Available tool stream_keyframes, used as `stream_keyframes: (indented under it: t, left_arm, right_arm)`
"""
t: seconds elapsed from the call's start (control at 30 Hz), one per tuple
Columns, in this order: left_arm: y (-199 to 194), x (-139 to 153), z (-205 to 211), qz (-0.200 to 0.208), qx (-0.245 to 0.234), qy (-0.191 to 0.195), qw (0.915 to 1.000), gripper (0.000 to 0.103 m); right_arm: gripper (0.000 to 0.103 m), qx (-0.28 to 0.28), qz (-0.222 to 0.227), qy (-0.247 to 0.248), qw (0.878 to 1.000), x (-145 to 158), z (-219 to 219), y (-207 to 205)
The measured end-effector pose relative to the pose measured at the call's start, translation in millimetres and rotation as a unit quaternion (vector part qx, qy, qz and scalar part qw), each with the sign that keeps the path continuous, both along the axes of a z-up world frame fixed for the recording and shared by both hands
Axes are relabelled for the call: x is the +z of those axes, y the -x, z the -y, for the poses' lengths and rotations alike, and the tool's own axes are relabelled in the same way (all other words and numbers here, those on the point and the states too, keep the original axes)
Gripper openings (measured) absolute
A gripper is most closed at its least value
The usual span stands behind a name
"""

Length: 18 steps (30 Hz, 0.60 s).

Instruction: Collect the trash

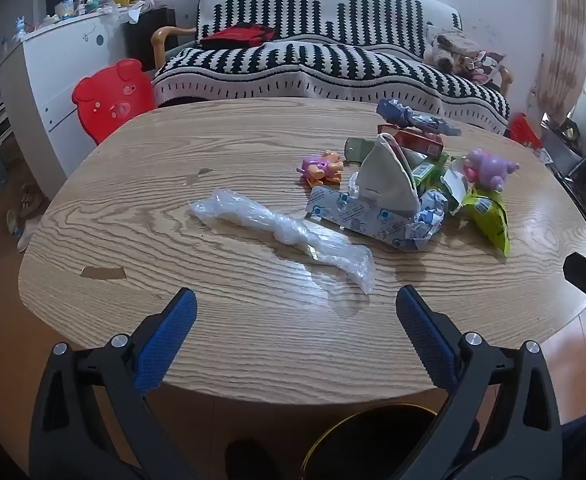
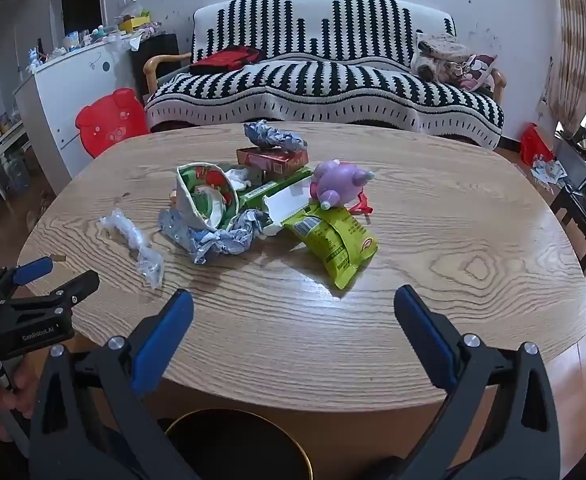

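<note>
Looks like nothing collected yet: left gripper (image 1: 295, 300) and right gripper (image 2: 293, 300) both hover empty with fingers spread over the near table (image 2: 473, 248) edge, clear plastic wrap (image 1: 281, 232), green snack bag (image 2: 333, 240) and crumpled wrappers (image 2: 221, 236) lying mid-table, dark bin (image 2: 237, 440) waiting below.

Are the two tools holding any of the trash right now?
No, nothing is held. The left tool and the right tool are both wide open above the table, short of the clear plastic wrap and green snack bag.
</note>
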<state>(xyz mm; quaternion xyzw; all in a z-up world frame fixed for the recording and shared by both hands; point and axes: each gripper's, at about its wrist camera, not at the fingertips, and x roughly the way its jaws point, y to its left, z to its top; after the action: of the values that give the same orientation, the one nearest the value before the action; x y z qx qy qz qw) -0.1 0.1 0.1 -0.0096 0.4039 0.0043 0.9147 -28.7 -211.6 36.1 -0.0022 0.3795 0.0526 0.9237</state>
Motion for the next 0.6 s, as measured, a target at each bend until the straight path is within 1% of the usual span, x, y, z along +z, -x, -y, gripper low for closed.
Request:
stream_keyframes:
  t: [0.03, 0.07, 0.33, 0.6]
  left_arm:
    - [0.0, -0.1, 0.1, 0.0, 0.0, 0.0, 1.0, 0.097]
    - [0.0, -0.4, 0.3, -0.001, 0.0, 0.0, 1.0, 0.097]
    - [2.1, 2.8, -0.6, -0.003, 0.001, 0.0, 1.0, 0.097]
    - [4.0, 5.6, 4.5, -0.004, -0.001, -0.001, 1.0, 0.097]
  right_arm:
    - [0.097, -0.001, 0.003, 0.0, 1.0, -0.5, 2.9, -1.0]
    - [0.097, 0.001, 0.005, 0.013, 1.0, -0.7, 0.9, -0.4]
    - [0.097, -0.001, 0.0, 0.001, 1.0, -0.5, 1.6, 0.6]
    - [0.097, -0.001, -0.003, 0.002, 1.0, -1.6, 1.9, 0.4]
